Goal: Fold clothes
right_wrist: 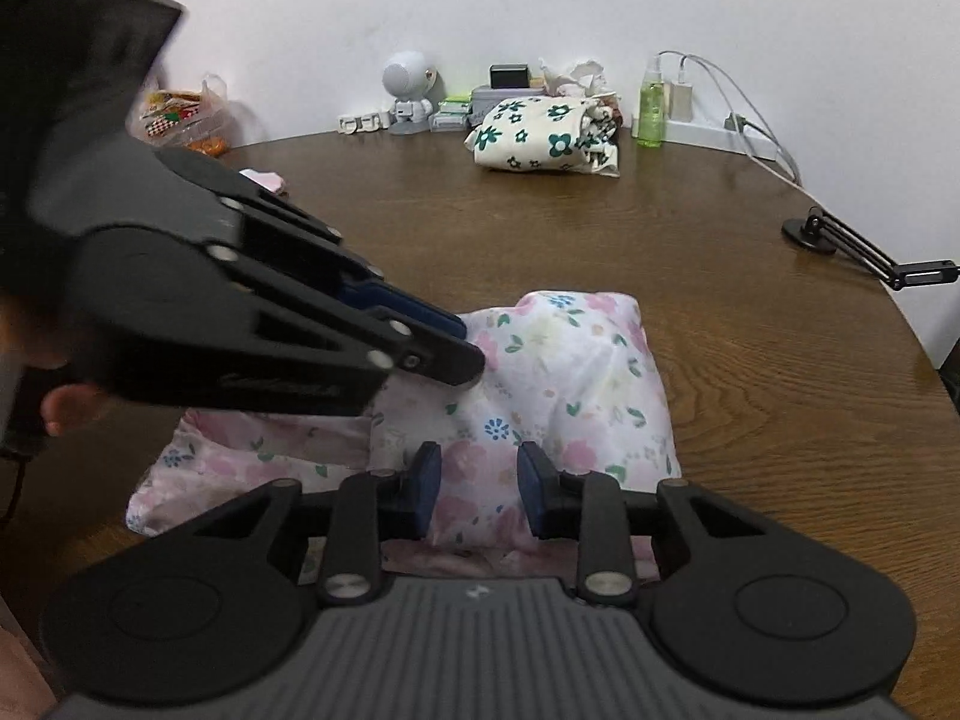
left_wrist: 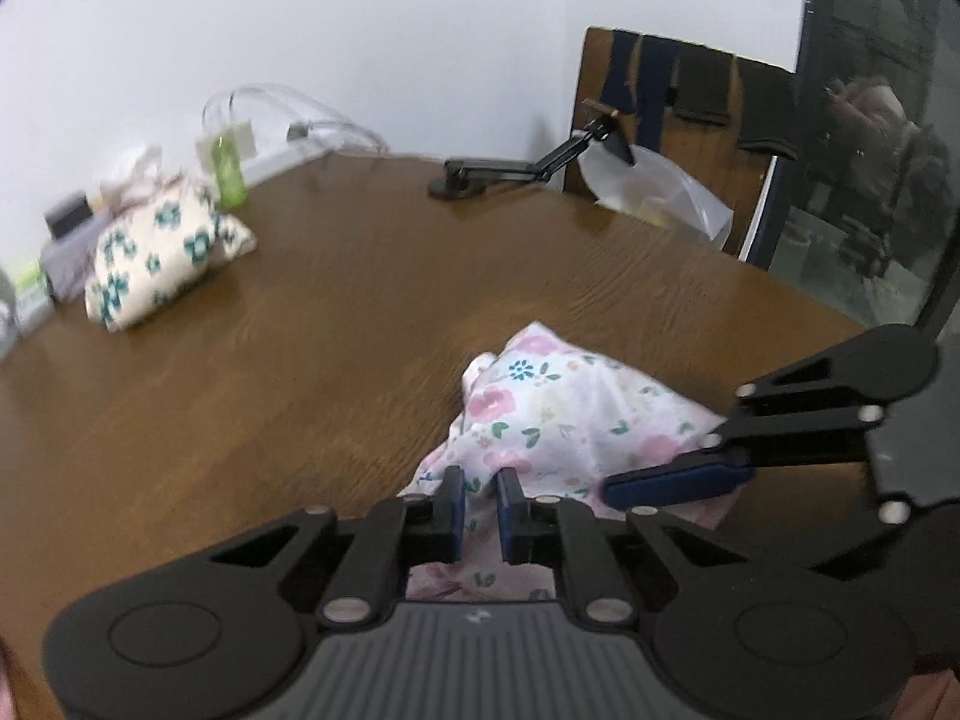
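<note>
A: Biggest first. Where was the garment?

B: On the brown wooden table (right_wrist: 750,312), near the front edge. The pink floral garment (right_wrist: 576,372) lay bunched, partly folded, right under both tools. Its long axis ran left to right across the right wrist view, with a flatter flap (right_wrist: 252,450) trailing off to the left.

A: Other clothes?

B: A green-flowered folded bundle (right_wrist: 540,135) sat well apart at the far wall side, among clutter. Likely done already, but that's a guess.

A: Left gripper?

B: The left gripper (left_wrist: 480,495) hung over the garment's left part, jaws narrow with a small gap. Cloth showed between the fingers, but I couldn't tell if it was pinched.

A: Right gripper?

B: The right gripper (right_wrist: 479,480) was moderately wide, holding nothing, with fabric directly below and ahead of it. In the left wrist view its tips touched or sat just above the cloth's right side.

A: Which was nearer?

B: Both were on it: left on the flap end, right on the bulky end. My guess is the next fold went along that left-right axis.
</note>
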Tool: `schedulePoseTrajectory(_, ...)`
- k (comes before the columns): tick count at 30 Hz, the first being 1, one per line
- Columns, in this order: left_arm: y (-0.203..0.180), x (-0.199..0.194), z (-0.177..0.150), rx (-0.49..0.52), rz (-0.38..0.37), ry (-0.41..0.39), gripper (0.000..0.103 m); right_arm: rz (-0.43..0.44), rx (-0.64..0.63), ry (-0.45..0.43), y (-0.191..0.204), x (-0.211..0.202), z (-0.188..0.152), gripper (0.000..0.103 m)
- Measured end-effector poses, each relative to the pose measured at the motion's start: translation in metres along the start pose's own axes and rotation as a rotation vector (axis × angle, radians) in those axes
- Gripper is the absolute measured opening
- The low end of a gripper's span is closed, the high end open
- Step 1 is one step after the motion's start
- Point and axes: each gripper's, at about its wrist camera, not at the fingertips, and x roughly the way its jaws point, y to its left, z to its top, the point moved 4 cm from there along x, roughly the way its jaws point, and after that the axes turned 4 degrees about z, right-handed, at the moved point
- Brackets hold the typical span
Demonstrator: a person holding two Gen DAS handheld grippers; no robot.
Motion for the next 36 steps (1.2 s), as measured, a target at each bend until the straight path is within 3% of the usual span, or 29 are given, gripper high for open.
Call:
schedulePoseTrajectory(5,0.006,-0.022,0.001,0.003,-0.014,-0.031,0.014,0.066,0.044,-0.057,-0.018,-0.036,0.013,0.033)
schedulePoseTrajectory(7,0.006,-0.038,0.003,-0.001,-0.014,-0.063,0.028,0.062,0.096,-0.084,-0.039,-0.051,0.02,0.04)
schedulePoseTrajectory(9,0.003,-0.049,0.003,0.006,-0.018,-0.085,0.035,0.049,0.144,-0.059,-0.061,-0.051,0.023,0.046)
schedulePoseTrajectory(11,-0.004,-0.056,0.003,0.027,-0.04,-0.088,0.035,0.051,0.188,0.007,-0.079,-0.039,0.021,0.047)
schedulePoseTrajectory(14,-0.016,-0.052,-0.003,0.076,-0.059,-0.059,0.034,0.145,0.276,0.078,-0.094,-0.017,0.013,0.047)
schedulePoseTrajectory(20,-0.014,-0.021,-0.019,0.078,-0.024,0.038,0.032,0.258,0.355,0.088,-0.107,0.004,0.01,0.05)
schedulePoseTrajectory(25,-0.006,-0.016,-0.024,0.053,-0.039,0.037,0.032,0.32,0.369,0.083,-0.104,0.013,0.011,0.05)
schedulePoseTrajectory(32,-0.001,-0.03,-0.025,0.026,-0.023,-0.011,0.033,0.342,0.425,0.076,-0.097,0.019,0.015,0.021)
schedulePoseTrajectory(36,0.005,-0.041,-0.021,0.028,-0.006,-0.049,0.033,0.282,0.344,0.076,-0.088,0.007,0.022,0.017)
